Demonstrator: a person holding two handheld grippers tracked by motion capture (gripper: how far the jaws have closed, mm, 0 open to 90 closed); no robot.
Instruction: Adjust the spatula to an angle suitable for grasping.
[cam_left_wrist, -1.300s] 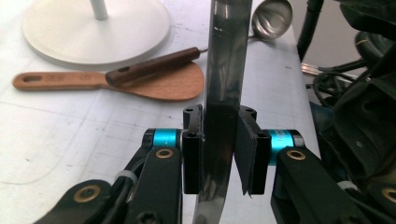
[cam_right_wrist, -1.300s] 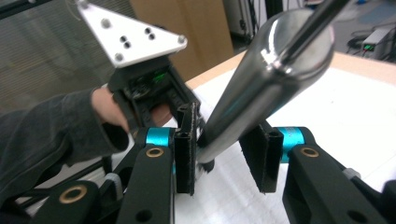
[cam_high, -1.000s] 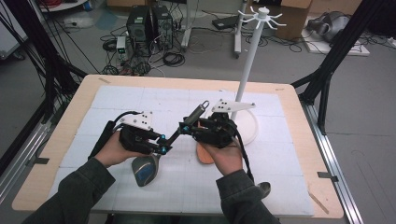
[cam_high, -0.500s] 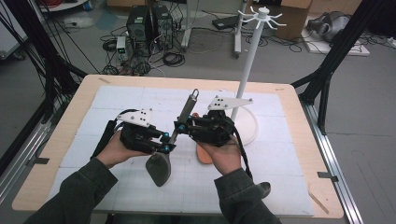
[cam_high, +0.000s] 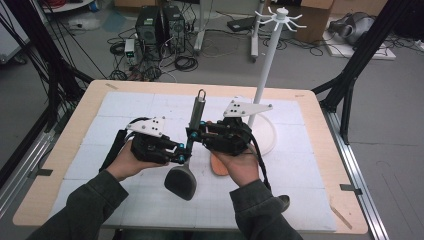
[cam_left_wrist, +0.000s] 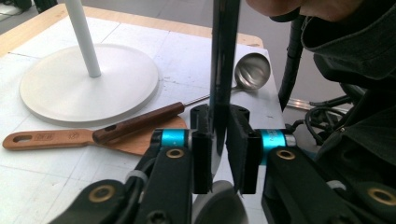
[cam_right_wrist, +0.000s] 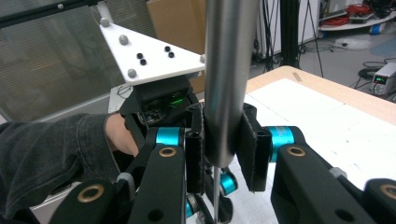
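From the high view, a dark spatula-type utensil (cam_high: 187, 150) is held nearly upright above the table's middle, its broad dark head (cam_high: 181, 181) low and its steel handle rising to a loop at top. The left gripper (cam_high: 181, 154) pinches the thin shaft just above the head; the right gripper (cam_high: 192, 135) clamps the thicker handle higher up. The left gripper view confirms what the high view cannot: its jaws are closed tight on the flat dark shaft (cam_left_wrist: 219, 93), pads touching both sides. It also reveals items partly hidden from above: a wooden spatula (cam_left_wrist: 70, 139) lying flat, a ladle (cam_left_wrist: 233, 81) with a brown handle crossing over it, bowl resting near the table edge, and the round white base (cam_left_wrist: 88, 84) of a hook stand. The right gripper view shows its jaws closed on the round steel handle (cam_right_wrist: 229, 79), with the left hand (cam_right_wrist: 119, 135) and its gripper behind. The table (cam_high: 320, 120) has a wooden rim and a white gridded mat. Beyond it: grey floor, computer towers (cam_high: 160, 25), loose cables, cardboard boxes, black frame struts.
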